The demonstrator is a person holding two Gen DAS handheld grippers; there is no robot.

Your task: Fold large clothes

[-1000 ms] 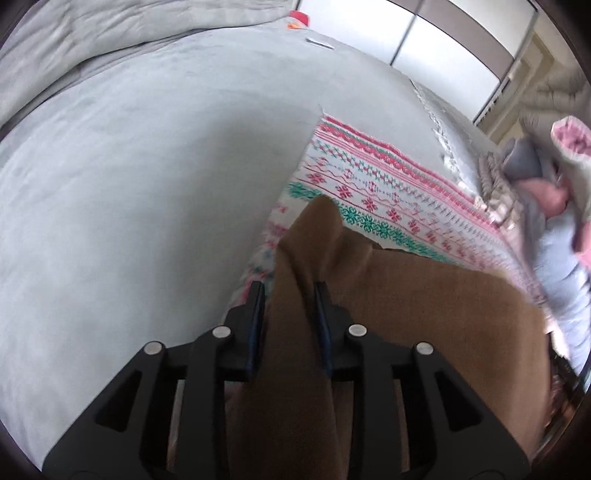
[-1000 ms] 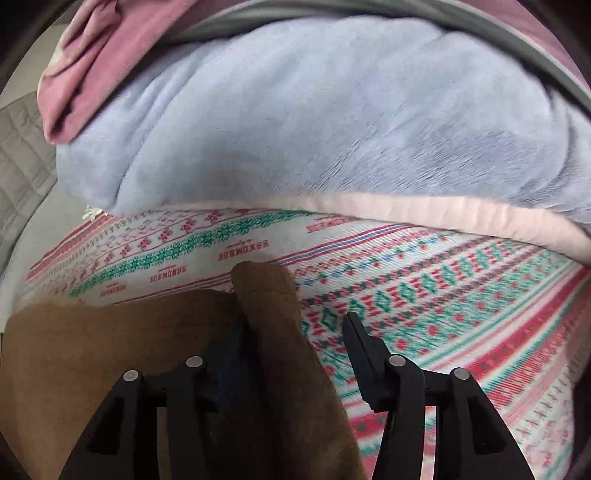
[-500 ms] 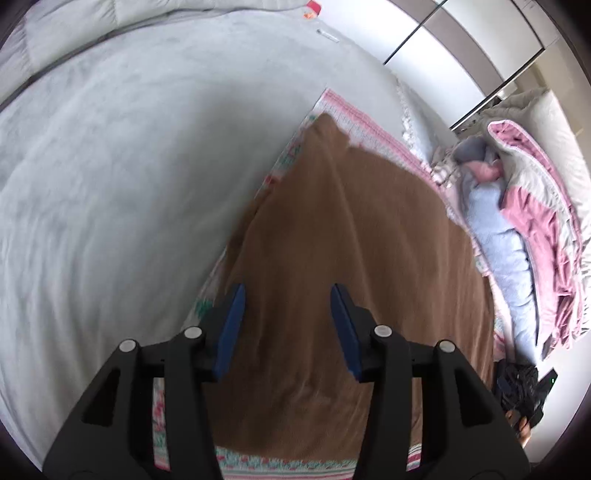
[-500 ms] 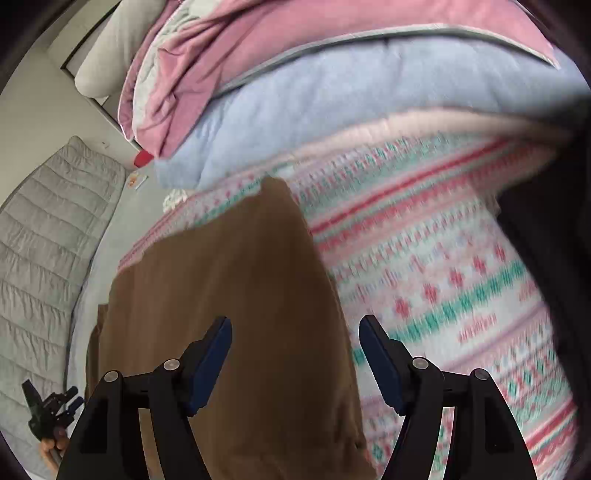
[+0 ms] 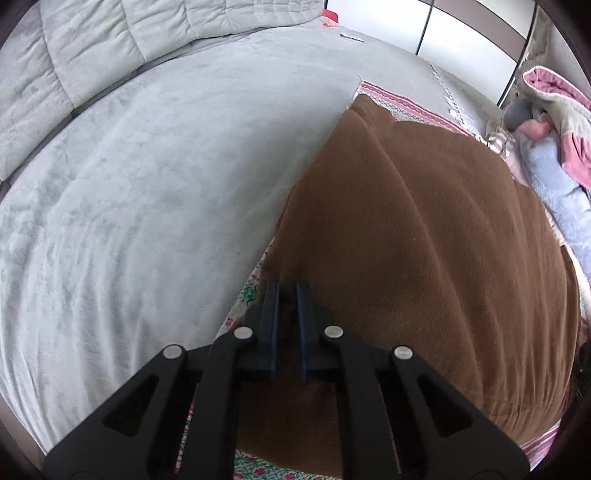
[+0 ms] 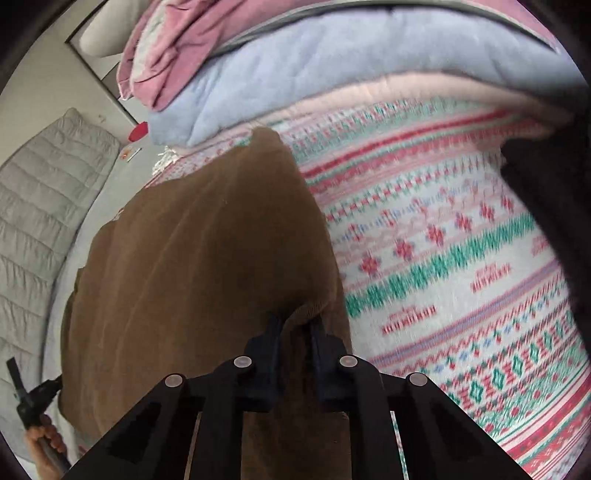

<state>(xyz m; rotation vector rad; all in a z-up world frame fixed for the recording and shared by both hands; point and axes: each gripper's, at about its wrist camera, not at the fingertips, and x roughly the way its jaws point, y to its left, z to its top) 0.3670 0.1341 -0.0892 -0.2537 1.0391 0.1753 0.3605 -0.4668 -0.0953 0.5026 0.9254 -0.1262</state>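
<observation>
Clamped on a fold of the brown garment (image 5: 424, 236), the left gripper (image 5: 285, 295) sat at the near edge of the left wrist view, its blue-lined fingers (image 5: 272, 314) drawn close together with brown cloth pinched between them. From there the garment spread away to the far right, lying over a patterned blanket (image 5: 399, 101) whose red and white border showed beyond the far corner of the cloth and whose green motifs peeked out at the near edge. This view alone showed the wide grey bed cover (image 5: 147, 192) filling the left, with a quilted grey pad (image 5: 92, 51) along its far side and white wardrobe doors (image 5: 454, 29) behind. At the far right lay a heap of bedding (image 5: 546, 147), pink and pale blue.

Seen from the right wrist, the right gripper (image 6: 297, 325) was likewise closed on a bunched edge of the brown garment (image 6: 207, 258), dark cloth filling the narrow gap between its fingers (image 6: 274, 339). Only here did the patterned blanket (image 6: 461, 258) show its full banded design, stretching away to the right of the garment. The heap of bedding (image 6: 314, 70) loomed close along the far side, blue under pink. At the near left corner the person's left hand (image 6: 44, 439) showed, wrapped around a black handle, with the quilted grey pad (image 6: 40, 206) beyond it. A small red object (image 6: 138, 132) sat far off by the wall; what it was I could not tell.
</observation>
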